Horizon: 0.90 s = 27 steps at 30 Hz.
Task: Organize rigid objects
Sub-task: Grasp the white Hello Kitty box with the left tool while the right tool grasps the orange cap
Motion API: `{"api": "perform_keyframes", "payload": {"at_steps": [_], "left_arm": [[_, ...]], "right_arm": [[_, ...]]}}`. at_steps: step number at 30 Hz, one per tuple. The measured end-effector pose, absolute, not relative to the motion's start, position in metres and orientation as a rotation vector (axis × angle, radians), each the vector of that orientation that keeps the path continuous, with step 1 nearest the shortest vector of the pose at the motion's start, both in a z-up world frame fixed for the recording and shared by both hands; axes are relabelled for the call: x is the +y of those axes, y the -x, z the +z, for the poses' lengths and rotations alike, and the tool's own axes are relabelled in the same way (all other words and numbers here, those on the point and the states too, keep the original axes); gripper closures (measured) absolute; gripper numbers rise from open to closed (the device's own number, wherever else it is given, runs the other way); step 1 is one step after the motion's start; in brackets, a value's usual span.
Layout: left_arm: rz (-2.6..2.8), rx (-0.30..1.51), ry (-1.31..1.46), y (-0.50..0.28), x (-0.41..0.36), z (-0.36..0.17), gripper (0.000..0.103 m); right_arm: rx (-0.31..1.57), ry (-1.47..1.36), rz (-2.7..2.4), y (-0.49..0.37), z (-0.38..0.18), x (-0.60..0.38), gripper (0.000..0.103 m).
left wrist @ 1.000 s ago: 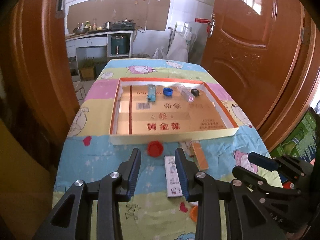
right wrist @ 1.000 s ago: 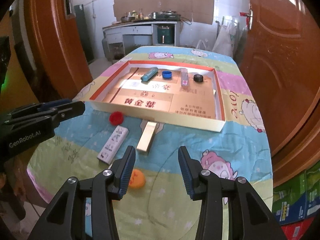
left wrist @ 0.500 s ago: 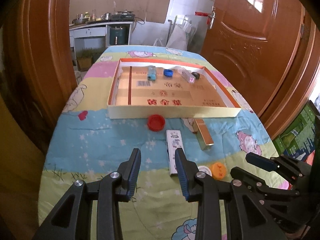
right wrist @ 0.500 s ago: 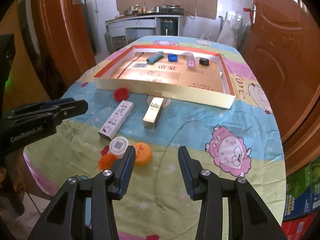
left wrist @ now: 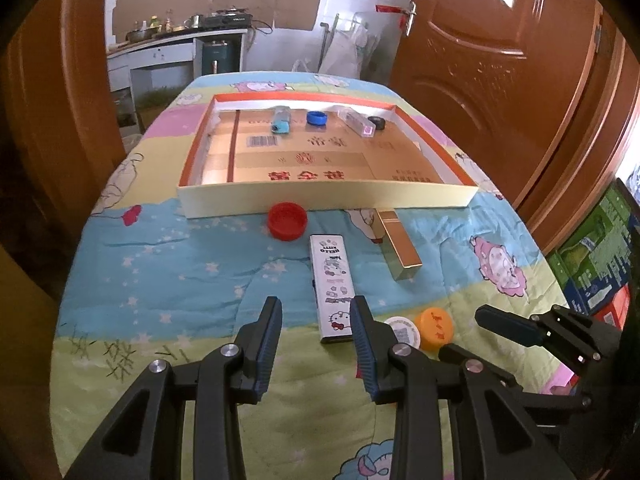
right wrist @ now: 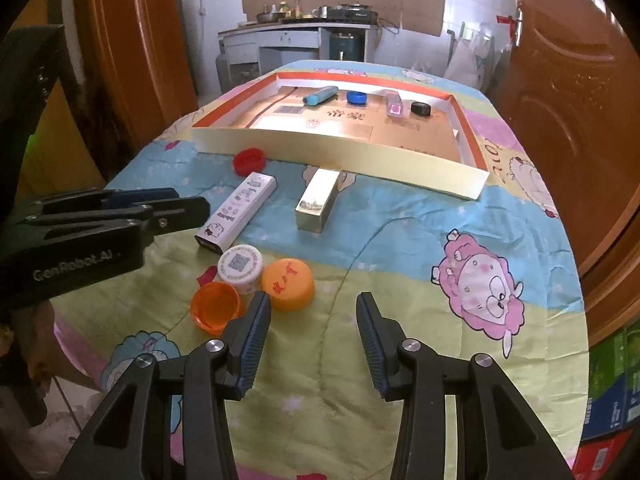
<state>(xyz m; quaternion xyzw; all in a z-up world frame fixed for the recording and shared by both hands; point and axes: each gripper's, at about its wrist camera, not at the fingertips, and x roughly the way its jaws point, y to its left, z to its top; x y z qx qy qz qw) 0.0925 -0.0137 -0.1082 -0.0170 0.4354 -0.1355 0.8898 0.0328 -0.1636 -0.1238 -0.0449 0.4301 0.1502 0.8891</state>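
Both grippers lower since earlier frame (jaws apart); caps [right wrist: 288, 284] now visible.

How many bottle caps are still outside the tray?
4: red cap by the tray's front wall; white cap, orange cap and upturned orange cap clustered nearer.

- Shallow cardboard tray [right wrist: 400, 168]: one, toward the far end of the table.
- Bottle caps on the cloth: four — red [right wrist: 249, 161], white [right wrist: 240, 265], solid orange [right wrist: 288, 284], clear orange [right wrist: 217, 307].
- Long boxes on the cloth: two — white printed [right wrist: 236, 212], gold [right wrist: 318, 201].
- Items along the tray's far edge: four — light-blue tube [right wrist: 320, 95], blue cap [right wrist: 357, 97], clear pink-ended box [right wrist: 394, 105], black cap [right wrist: 421, 108].
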Motion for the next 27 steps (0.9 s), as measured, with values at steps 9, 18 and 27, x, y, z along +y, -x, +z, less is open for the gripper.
{"api": "perform_keyframes", "payload": {"at_steps": [9,18,27], "left_arm": [[-0.302,0.929,0.014,-0.104,-0.026,-0.118,0.068],[-0.302,0.944,-0.006,-0.116,-0.035,-0.127,0.068],[-0.321,0.933,0.008,-0.118,-0.031,-0.128,0.068]], "right_arm": [[0.894,0.104,0.320,-0.036,-0.128,-0.160,0.057],[0.874,0.144,0.328,-0.037,-0.131,-0.153,0.057],[0.859,0.177,0.358,-0.044,-0.134,-0.141,0.064]]}}
